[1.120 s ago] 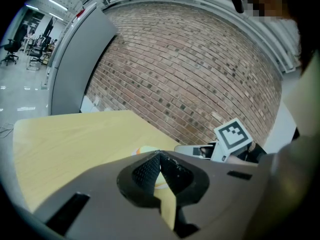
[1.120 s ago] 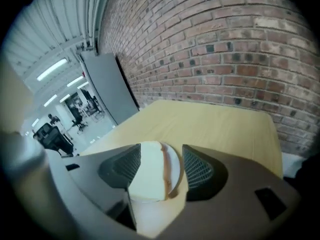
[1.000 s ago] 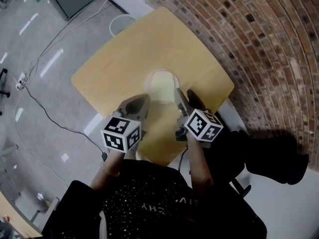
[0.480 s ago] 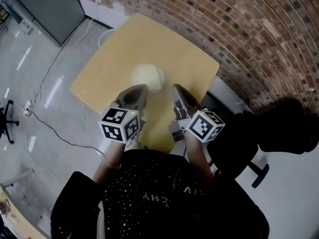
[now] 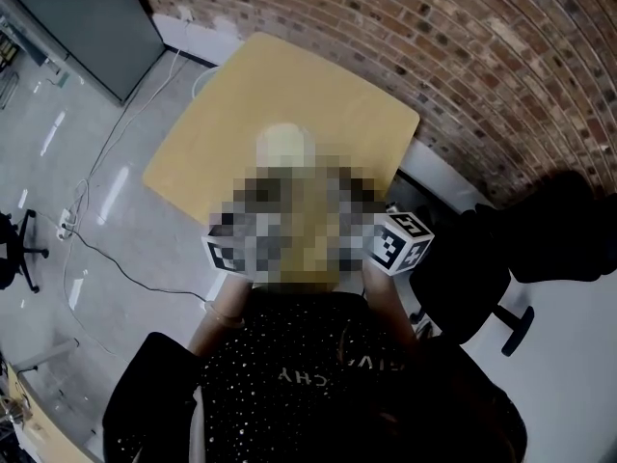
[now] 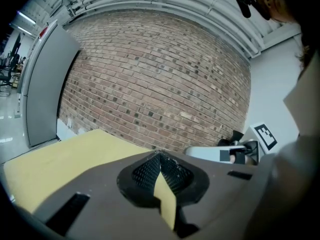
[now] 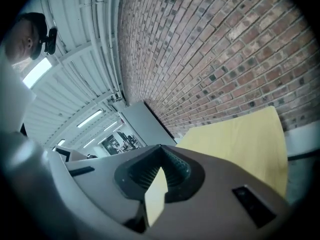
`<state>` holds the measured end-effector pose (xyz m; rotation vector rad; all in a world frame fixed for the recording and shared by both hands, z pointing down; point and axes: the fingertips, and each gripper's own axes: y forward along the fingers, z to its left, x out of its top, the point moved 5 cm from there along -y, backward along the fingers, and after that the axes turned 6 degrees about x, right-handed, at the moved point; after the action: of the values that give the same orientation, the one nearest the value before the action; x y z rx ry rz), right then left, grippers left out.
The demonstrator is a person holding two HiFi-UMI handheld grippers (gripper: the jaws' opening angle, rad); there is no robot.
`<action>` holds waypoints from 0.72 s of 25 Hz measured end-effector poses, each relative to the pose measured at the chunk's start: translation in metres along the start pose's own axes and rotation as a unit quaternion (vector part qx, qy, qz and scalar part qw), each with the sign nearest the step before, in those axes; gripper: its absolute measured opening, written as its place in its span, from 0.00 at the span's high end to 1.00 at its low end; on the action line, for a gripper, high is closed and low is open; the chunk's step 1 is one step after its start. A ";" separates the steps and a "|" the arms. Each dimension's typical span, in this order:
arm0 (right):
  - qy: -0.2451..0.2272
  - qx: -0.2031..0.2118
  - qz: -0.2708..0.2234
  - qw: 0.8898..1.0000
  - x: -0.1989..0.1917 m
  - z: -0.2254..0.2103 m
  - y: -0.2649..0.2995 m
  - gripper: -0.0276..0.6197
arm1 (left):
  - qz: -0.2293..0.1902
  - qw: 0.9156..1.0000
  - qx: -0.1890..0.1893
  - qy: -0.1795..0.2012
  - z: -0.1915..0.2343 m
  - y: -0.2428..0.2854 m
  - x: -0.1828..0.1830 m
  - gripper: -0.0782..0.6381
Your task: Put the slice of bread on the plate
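A round white plate [image 5: 285, 145] with a pale slice of bread on it sits near the middle of the yellow table [image 5: 328, 85]. Both grippers hang on the person's side of the plate, apart from it. A mosaic patch covers most of them in the head view. Only their marker cubes show there, the left one [image 5: 224, 255] and the right one [image 5: 400, 239]. In the left gripper view my left gripper [image 6: 160, 155] is shut with nothing in it. My right gripper [image 7: 160, 149] is likewise shut and empty. Neither gripper view shows the plate.
A brick wall [image 5: 463, 56] runs along the table's far and right sides. A black office chair [image 5: 482, 278] stands at the right of the person. A grey cabinet [image 5: 77, 17] and a floor cable [image 5: 96, 244] are at the left.
Both grippers have drawn back from the plate toward the person and risen. The right gripper's jaws have closed together. The slice stays on the plate.
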<state>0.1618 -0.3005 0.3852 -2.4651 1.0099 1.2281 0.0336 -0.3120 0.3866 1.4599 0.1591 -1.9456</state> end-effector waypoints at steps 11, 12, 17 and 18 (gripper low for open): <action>-0.020 -0.026 -0.003 0.999 0.008 -0.009 -0.009 0.94 | -0.001 1.000 0.006 0.005 0.002 -0.008 -0.001 0.88; -0.020 -0.027 -0.003 0.999 0.008 -0.009 -0.009 0.94 | -0.001 1.000 0.006 0.004 0.002 -0.009 -0.001 0.88; -0.022 -0.023 0.004 0.999 0.004 -0.006 -0.007 0.94 | 0.004 1.000 0.001 0.003 0.001 -0.010 -0.007 0.88; -0.021 -0.022 0.006 1.000 0.003 -0.005 -0.006 0.94 | 0.004 1.000 0.000 0.002 0.001 -0.011 -0.007 0.88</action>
<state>0.1703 -0.2996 0.3854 -2.4586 0.9978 1.3142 0.0273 -0.3012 0.3902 1.4631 0.1542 -1.9363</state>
